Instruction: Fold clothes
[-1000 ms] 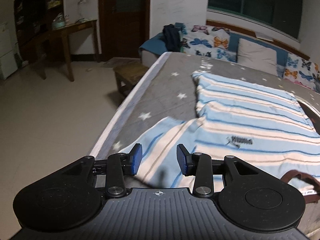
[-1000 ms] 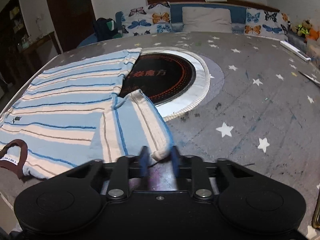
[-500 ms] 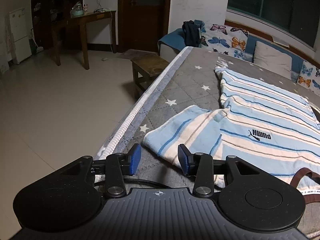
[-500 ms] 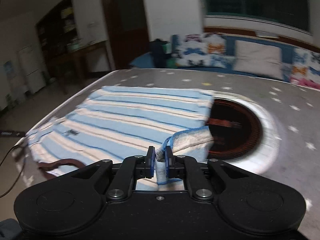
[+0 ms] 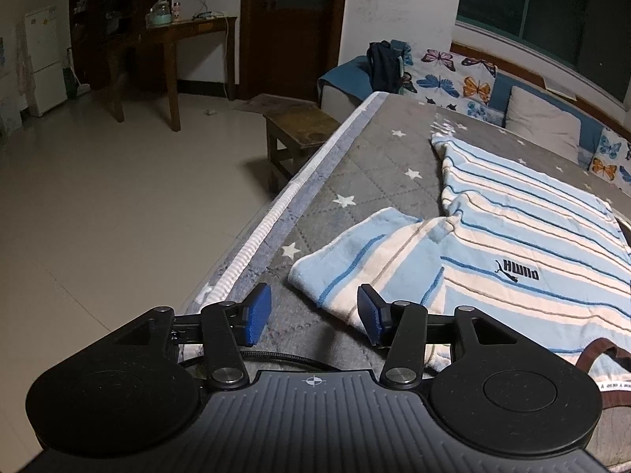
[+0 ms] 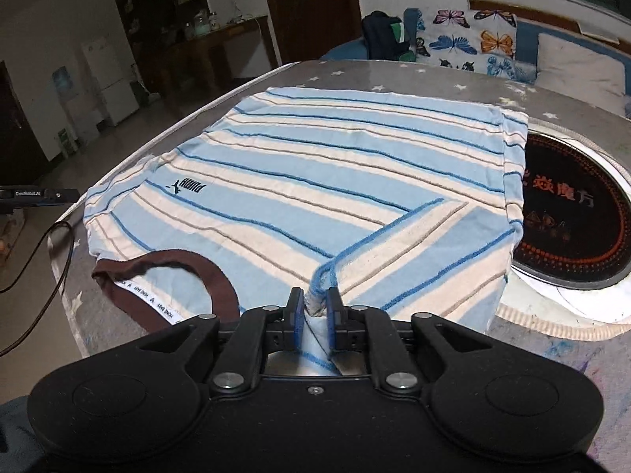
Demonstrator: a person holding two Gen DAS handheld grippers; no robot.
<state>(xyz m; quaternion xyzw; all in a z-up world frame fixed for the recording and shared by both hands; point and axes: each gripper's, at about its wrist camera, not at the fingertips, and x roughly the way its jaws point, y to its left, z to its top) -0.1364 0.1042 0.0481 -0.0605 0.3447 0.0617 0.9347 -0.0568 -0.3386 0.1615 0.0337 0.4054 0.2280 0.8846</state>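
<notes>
the striped shirt [image 6: 315, 181] lies flat near the bed's [image 5: 366, 181] left edge. the right claw [image 6: 314, 311], clamped on the right sleeve [image 6: 426, 252], has now carried it over the chest, so one sleeve fold is nearly done. the left claw [image 5: 313, 313] hangs apart before the left sleeve [image 5: 366, 260].

Home bedrm/living rm, star-print bed [image 5: 378, 157], butterfly cushions [image 5: 453, 75], wood desk [image 5: 185, 31], fridge [image 5: 41, 55], tile floor [image 5: 118, 197]
</notes>
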